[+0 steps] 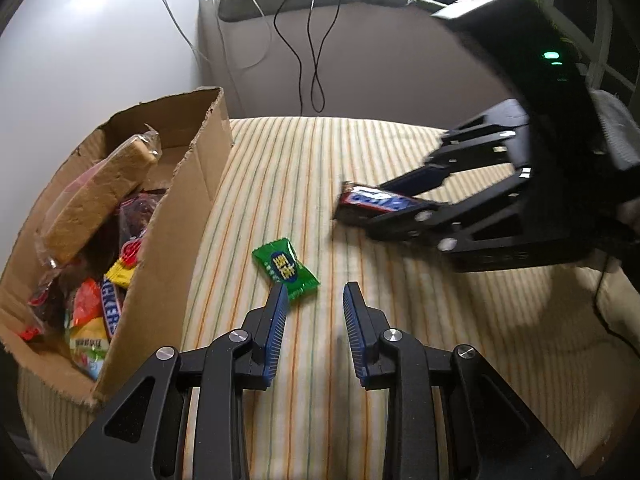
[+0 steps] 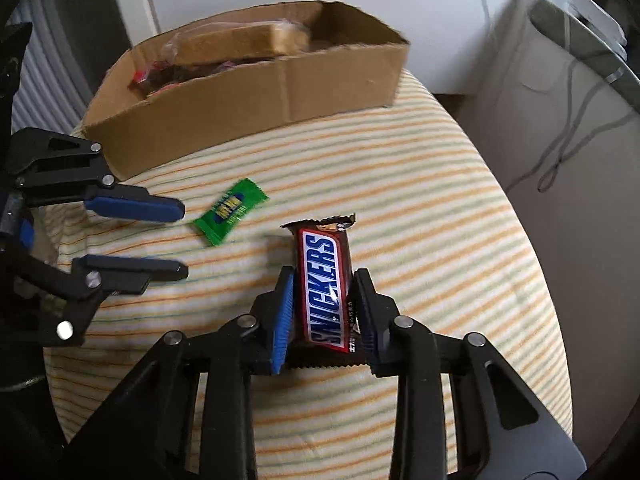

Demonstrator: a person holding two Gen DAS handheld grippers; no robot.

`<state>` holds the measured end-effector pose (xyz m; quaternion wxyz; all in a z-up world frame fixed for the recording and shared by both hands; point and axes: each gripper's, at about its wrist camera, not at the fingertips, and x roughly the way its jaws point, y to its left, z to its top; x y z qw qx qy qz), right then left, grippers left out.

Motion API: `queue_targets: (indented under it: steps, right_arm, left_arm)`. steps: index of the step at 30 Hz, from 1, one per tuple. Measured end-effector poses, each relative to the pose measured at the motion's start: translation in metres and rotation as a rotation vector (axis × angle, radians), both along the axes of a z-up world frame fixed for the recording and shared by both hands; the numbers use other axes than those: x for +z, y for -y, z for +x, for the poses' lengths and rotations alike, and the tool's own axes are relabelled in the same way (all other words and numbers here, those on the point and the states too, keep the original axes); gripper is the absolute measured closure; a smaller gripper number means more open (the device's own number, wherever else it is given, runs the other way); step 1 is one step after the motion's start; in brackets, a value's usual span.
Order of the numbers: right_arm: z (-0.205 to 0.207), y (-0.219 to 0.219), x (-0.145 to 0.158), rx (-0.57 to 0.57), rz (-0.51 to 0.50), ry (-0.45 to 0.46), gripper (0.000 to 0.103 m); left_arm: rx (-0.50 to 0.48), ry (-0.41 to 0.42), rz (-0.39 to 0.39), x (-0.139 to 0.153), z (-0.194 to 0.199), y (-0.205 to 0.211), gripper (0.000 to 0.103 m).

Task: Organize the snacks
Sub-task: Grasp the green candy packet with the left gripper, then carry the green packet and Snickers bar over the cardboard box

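My right gripper [image 2: 324, 276] is shut on a brown Snickers bar [image 2: 326, 284] and holds it over the striped cloth; it also shows in the left wrist view [image 1: 376, 200]. A green candy packet [image 1: 286, 270] lies flat on the cloth, also seen in the right wrist view [image 2: 230, 212]. My left gripper [image 1: 316, 292] is open and empty, its left fingertip just at the packet's near edge. A cardboard box [image 1: 184, 216] holding several snacks stands to the left; it sits beyond the packet in the right wrist view [image 2: 280, 88].
The striped cloth [image 1: 400, 320] covers a rounded surface that drops off at its edges. Cables [image 1: 312, 60] hang on the wall behind. A wrapped sponge cake [image 1: 96, 196] sits on top in the box.
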<state>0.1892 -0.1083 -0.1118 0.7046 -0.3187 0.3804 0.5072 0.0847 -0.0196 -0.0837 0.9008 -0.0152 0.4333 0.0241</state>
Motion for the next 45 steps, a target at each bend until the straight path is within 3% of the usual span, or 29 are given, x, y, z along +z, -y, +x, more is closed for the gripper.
queue_targets:
  steps: [4, 7, 15, 17, 21, 26, 31, 38, 45]
  right_arm:
    - [0.009, 0.010, 0.000, -0.061, -0.002, -0.005, 0.073]
    - [0.010, 0.016, 0.004, -0.087, 0.000, -0.006, 0.073]
    - [0.015, 0.033, 0.003, -0.137, 0.015, -0.032, 0.073]
    - [0.016, 0.035, 0.003, -0.143, 0.016, -0.036, 0.073]
    - [0.017, 0.027, 0.003, -0.150, 0.014, -0.040, 0.073]
    - [0.017, 0.023, 0.001, -0.156, 0.008, -0.042, 0.073]
    - [0.020, 0.024, 0.002, -0.187, 0.010, -0.046, 0.073]
    - [0.020, 0.029, 0.002, -0.209, -0.001, -0.042, 0.073]
    - [0.017, 0.033, 0.003, -0.236, 0.004, -0.043, 0.073]
  left_arm:
    - [0.018, -0.023, 0.011, -0.005, 0.012, -0.002, 0.074]
    - [0.033, -0.019, 0.020, -0.006, 0.018, -0.003, 0.064]
    - [0.045, -0.029, -0.005, -0.010, 0.031, -0.004, 0.064]
    - [0.032, -0.030, -0.007, -0.010, 0.033, -0.002, 0.070]
    - [0.044, -0.021, -0.016, -0.008, 0.036, -0.001, 0.070]
    - [0.059, -0.030, -0.035, -0.007, 0.041, 0.000, 0.058]
    - [0.056, -0.031, -0.032, -0.006, 0.049, 0.002, 0.058]
    - [0.014, -0.018, -0.018, -0.006, 0.054, 0.007, 0.082]
    - [-0.005, -0.005, -0.017, -0.003, 0.051, 0.011, 0.083]
